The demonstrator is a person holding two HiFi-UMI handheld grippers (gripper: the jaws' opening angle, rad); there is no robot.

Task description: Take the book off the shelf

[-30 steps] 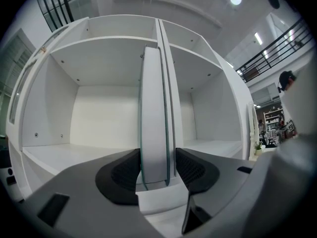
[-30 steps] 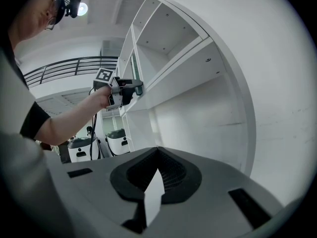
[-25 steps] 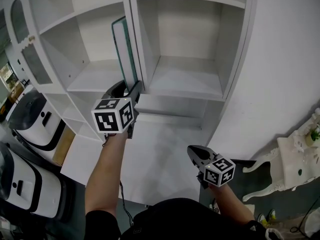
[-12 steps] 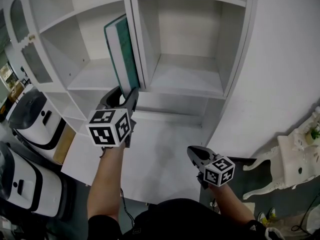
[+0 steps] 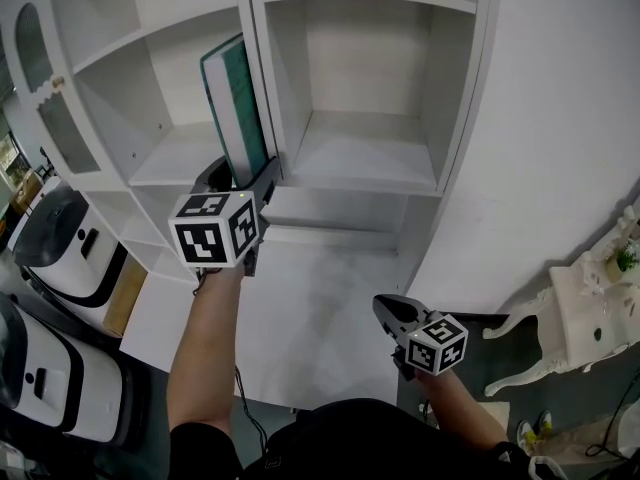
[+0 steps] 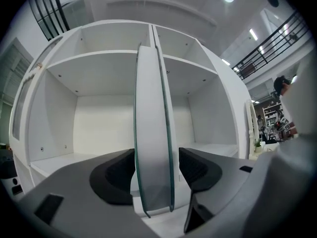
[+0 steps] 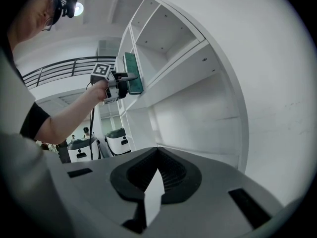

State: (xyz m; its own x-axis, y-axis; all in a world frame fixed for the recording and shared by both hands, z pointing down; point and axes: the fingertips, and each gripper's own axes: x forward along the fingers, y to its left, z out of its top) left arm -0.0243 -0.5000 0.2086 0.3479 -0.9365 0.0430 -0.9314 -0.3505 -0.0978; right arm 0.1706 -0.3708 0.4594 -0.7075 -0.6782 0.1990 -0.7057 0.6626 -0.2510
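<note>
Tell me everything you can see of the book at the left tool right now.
The book is closed, with a green cover and white page edges. It stands on end in the left shelf compartment, close beside the central divider, with its top tipped leftward away from the divider. Its lower end sits between the jaws of the left tool, which are opening; a gap shows at the right pad. The tool hides its bottom edge, so I cannot tell whether it rests on the shelf board.

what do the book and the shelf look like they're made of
Book: pale matte page block, likely paper, inside a thin teal cover, maybe card. Shelf: smooth white boards, probably painted wood or laminate; small peg holes dot the walls.
</note>
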